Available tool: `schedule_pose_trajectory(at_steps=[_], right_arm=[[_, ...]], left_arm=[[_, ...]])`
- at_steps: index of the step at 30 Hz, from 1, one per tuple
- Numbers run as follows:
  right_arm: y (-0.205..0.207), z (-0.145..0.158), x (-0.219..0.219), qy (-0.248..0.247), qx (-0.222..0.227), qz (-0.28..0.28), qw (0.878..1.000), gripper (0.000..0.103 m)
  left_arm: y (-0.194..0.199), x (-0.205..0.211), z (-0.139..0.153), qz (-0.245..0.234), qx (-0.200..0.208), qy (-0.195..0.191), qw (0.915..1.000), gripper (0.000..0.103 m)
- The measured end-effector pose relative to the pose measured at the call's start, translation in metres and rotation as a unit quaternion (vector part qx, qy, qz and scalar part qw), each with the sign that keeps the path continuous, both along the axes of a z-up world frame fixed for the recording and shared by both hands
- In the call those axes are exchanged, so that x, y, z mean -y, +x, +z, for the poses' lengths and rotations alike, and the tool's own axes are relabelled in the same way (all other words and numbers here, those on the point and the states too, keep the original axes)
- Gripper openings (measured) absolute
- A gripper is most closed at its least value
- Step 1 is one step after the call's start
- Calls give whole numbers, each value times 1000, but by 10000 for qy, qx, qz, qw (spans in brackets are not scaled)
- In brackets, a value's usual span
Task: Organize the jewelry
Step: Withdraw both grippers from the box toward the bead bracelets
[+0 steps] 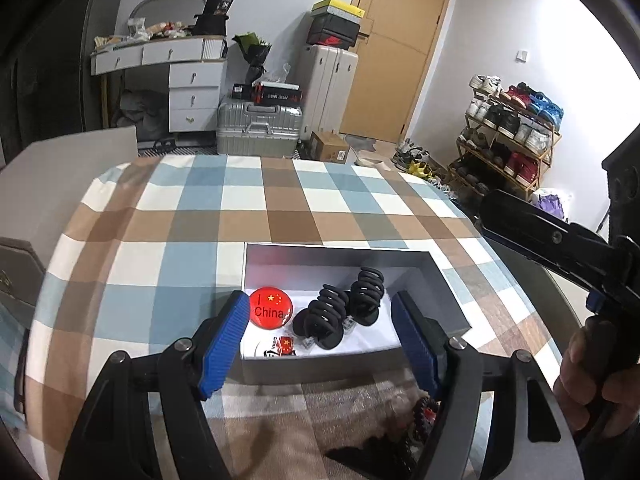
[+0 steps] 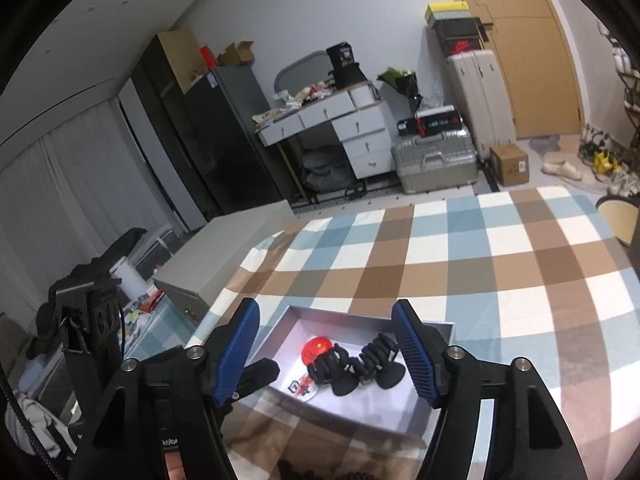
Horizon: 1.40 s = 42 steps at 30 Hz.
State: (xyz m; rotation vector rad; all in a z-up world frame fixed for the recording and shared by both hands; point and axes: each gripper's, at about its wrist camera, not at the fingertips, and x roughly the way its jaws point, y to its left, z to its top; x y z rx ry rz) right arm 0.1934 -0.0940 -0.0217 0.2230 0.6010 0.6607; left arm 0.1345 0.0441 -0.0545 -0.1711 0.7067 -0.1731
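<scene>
Presently both my left tongs [image 1: 318, 342] and right tongs [image 2: 330, 354] stand spread and empty above the grey box [image 1: 448, 280] on the checked desk [image 1: 200, 220]; two black hair claws [image 1: 340, 308] and a red badge [image 1: 271, 306] lie inside, gathered for storage.

1. A shallow grey box [image 1: 448, 280] with a white floor sits open on the checked worktop [image 1: 280, 208].
2. A round red badge [image 1: 271, 306] reading "I China" with yellow stars lies flat in its left part.
3. Two black coiled hair clips [image 1: 340, 308] lie side by side at the middle, touching each other.
4. A small pin [image 1: 285, 345] with a red flag lies by the near wall, below the badge.
</scene>
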Motion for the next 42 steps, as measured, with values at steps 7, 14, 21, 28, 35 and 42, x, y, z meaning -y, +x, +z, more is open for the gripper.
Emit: schedule_pose_trajectory(at_steps=[7,14,21,28,35,42], right_arm=[[-33,5,14,-42,315,-112,9994,80],[-58,4,19,-251,486,-40,9985,83],[-83,-5,25,-368,591,-74,9975,90],[-97,-35,32,-506,296,-207,9981,91],[-114,-77,34,-857,26,-407,9955,91],[-121,-99,49,-915,-414,-535,9935,91]], left_arm=[[-20,8,5,-8,56,268,9996,71],[-39,13,3,64,-30,305,9995,78],[-57,25,0,92,-53,547,9984,82],[-65,30,-20,102,-406,809,9958,83],[-74,38,-51,-217,-1074,681,9916,84],[-84,45,-65,-394,-1392,563,9879,84]])
